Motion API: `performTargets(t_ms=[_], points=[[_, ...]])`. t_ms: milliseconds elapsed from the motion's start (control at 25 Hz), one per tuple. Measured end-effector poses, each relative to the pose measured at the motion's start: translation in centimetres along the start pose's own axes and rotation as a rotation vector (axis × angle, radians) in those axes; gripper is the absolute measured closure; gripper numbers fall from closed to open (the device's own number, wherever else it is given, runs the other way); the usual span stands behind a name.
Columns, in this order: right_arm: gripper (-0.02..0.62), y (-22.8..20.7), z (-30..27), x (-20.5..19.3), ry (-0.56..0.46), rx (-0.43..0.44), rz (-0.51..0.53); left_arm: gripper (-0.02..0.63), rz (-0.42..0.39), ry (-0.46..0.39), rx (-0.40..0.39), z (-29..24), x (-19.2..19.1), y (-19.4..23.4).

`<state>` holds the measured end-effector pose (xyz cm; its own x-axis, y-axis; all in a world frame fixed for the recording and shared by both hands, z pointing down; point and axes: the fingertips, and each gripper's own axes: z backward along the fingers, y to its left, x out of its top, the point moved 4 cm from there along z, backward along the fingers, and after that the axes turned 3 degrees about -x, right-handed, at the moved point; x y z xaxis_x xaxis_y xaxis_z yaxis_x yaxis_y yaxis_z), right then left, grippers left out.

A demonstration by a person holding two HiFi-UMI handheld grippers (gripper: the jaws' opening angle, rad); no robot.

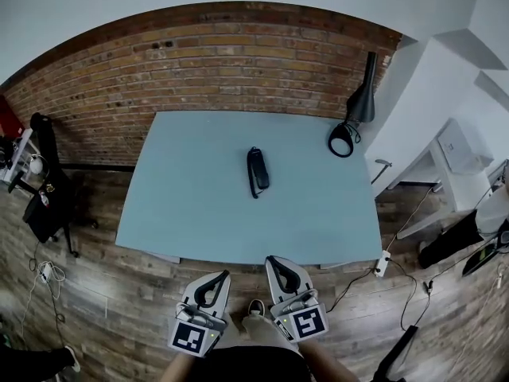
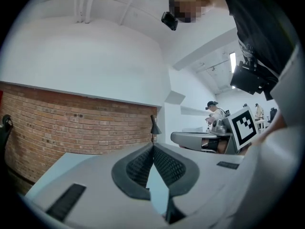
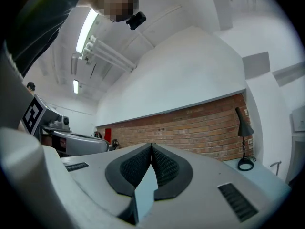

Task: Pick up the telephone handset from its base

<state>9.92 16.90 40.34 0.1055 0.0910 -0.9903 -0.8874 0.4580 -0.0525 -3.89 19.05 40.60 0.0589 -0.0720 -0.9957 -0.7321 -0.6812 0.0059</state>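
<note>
Brickwork [image 1: 199, 62] backs the far edge of a pale blue counter [image 1: 183, 213]. A black lamp [image 1: 354, 122] stands at its far right corner, shade tipped down toward the top. Short of the near edge, over the wooden floor [image 1: 103, 293], the left gripper [image 1: 219, 279] and right gripper [image 1: 274, 263] are held side by side, pointing at the counter. Each has its fingers [image 2: 169, 166] pressed together at the tips with nothing between them. By my reading the task is at the approach, with no contact made. The next move calls for carrying one gripper over the near edge to the middle, parting its fingers enough to straddle the telephone handset [image 1: 258, 170] across its narrow width, then closing and lifting. The telephone handset lies near the middle of the counter, well apart from both grippers. It is slim and black, its length running from far edge toward near edge, with a thin dark cord curving along its left side. Whether a separate base sits under it is too small to tell.
</note>
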Motion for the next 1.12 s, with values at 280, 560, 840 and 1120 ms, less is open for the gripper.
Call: performTargets(t_ms=[280,560,840,1120], points=[[0.600,-1.0,-1.9,-1.2,0.022,-0.005,-0.027,0.580,-0.054,-0.016,-0.020,-2.9,0.6,2.0],[0.600,-2.1,-6.7,-1.1,0.036,-0.063,0.029,0.580,-0.105,-0.102,-0.085,-5.3,1.4,7.5],[0.600,-2.8,-13.0,-1.2,0.083,-0.130,0.105,0.580,-0.065,-0.255,-0.110,-7.9,3.9,15.4],[0.600,-0.9,-20.2,-1.7,0.077,-0.120,0.122,0.580,-0.076,-0.245,-0.171,-9.4,3.6,21.3]])
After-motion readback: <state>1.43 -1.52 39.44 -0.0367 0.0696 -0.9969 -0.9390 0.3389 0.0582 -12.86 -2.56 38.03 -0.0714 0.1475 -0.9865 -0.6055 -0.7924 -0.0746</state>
